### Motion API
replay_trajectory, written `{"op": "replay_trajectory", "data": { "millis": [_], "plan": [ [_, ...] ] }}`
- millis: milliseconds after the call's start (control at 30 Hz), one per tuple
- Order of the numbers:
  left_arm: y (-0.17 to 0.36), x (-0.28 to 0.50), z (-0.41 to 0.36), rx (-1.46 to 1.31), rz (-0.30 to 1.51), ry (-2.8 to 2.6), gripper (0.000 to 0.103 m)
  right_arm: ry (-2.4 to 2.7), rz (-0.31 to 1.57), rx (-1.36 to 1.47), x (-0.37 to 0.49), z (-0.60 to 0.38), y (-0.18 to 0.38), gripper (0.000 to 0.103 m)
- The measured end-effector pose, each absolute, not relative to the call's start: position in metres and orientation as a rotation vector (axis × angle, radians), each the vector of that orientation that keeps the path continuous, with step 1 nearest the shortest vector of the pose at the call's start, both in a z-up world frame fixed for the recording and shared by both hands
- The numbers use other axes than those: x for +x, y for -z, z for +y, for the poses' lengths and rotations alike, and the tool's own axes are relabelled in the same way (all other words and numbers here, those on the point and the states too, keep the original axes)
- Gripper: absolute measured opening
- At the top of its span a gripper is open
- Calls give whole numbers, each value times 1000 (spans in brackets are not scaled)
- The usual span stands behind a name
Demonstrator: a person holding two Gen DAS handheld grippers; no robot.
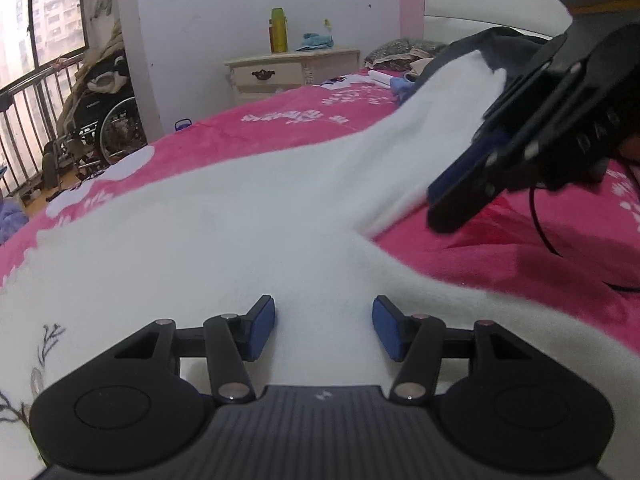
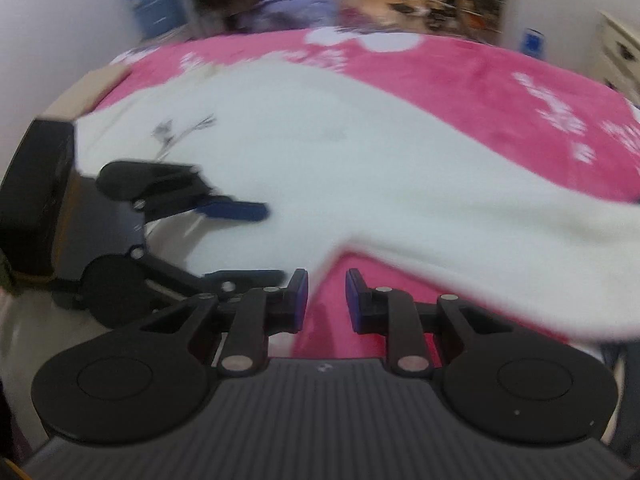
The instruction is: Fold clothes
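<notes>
Garment point(image 1: 224, 240): white, spread on pink bed point(image 1: 520, 248), sleeve running up toward headboard. Left hand-held gripper point(image 1: 323, 326): wide, empty, low over body of cloth. Right hand-held gripper point(image 2: 327, 300): narrow gap, nothing clearly between pads, beside sleeve's edge; nearer to sleeve. Sleeve's long axis: diagonal, away from left, alongside right. Likely next: sleeve folded inward.

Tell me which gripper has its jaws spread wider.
The left gripper: its jaws stand wide apart over the white garment. The right gripper shows only a narrow gap, with pink blanket behind it.
</notes>
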State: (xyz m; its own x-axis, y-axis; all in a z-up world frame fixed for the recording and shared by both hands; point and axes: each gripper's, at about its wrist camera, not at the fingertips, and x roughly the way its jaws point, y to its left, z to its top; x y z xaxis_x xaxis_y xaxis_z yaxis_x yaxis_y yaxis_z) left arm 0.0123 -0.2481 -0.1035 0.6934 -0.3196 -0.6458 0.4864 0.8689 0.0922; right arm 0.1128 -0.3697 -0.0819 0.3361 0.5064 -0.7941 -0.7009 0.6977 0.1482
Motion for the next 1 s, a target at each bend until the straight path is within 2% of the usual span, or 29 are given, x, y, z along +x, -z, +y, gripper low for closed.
{"op": "replay_trajectory", "data": {
  "millis": [200, 500, 700, 767, 900, 1000],
  "plan": [
    [106, 13, -245, 251, 670, 457, 57, -915, 950, -533, 84, -359, 112, 17],
    [89, 27, -251, 201, 634, 448, 55, -897, 1047, -498, 90, -362, 91, 19],
    [110, 43, -275, 277, 676, 469, 58, -841, 1076, -481, 81, -367, 90, 19],
    [111, 47, -269, 228, 693, 480, 59, -833, 1047, -507, 77, -366, 83, 19],
    [112, 51, -265, 189, 702, 482, 60, -861, 853, -556, 63, -355, 64, 18],
    [112, 49, -266, 193, 699, 478, 60, -909, 864, -632, 53, -343, 82, 14]
  ]
}}
